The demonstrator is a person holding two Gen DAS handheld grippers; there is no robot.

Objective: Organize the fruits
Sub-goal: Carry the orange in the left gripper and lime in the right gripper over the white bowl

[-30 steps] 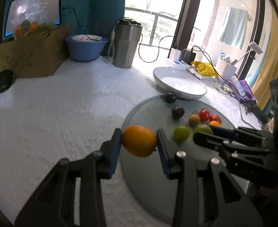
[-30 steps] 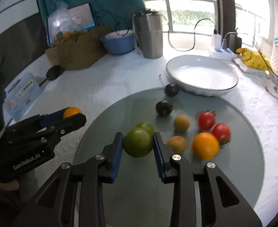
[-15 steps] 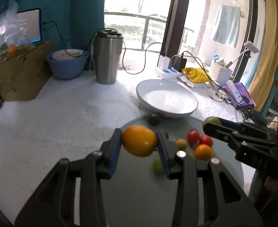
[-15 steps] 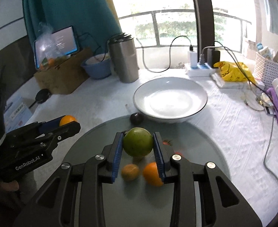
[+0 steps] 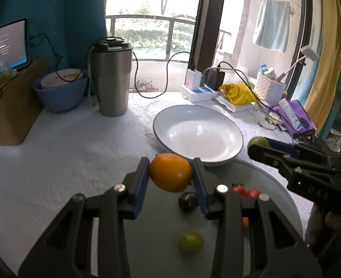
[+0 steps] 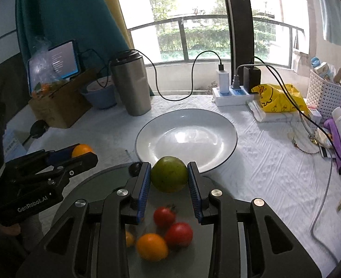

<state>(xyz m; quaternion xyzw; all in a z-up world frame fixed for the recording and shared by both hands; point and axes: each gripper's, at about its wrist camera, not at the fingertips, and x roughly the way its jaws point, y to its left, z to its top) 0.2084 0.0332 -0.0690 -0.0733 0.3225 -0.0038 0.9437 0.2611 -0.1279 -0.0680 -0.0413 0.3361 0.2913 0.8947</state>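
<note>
Two handheld grippers hover above a round grey glass tray point(image 6: 96, 185) on a white tablecloth. The left gripper point(image 5: 170, 173) pinches an orange point(image 5: 170, 172) between its blue pads; the right gripper point(image 6: 169, 176) pinches a green fruit point(image 6: 169, 173) — both fruits held in the air just short of an empty white plate point(image 6: 186, 136). On the tray lie two red tomatoes point(image 6: 178, 234), a small orange fruit point(image 6: 152, 246), a dark plum point(image 5: 187, 201) and a small green fruit point(image 5: 191, 242). A steel tumbler point(image 6: 131, 85) stands behind the plate.
</note>
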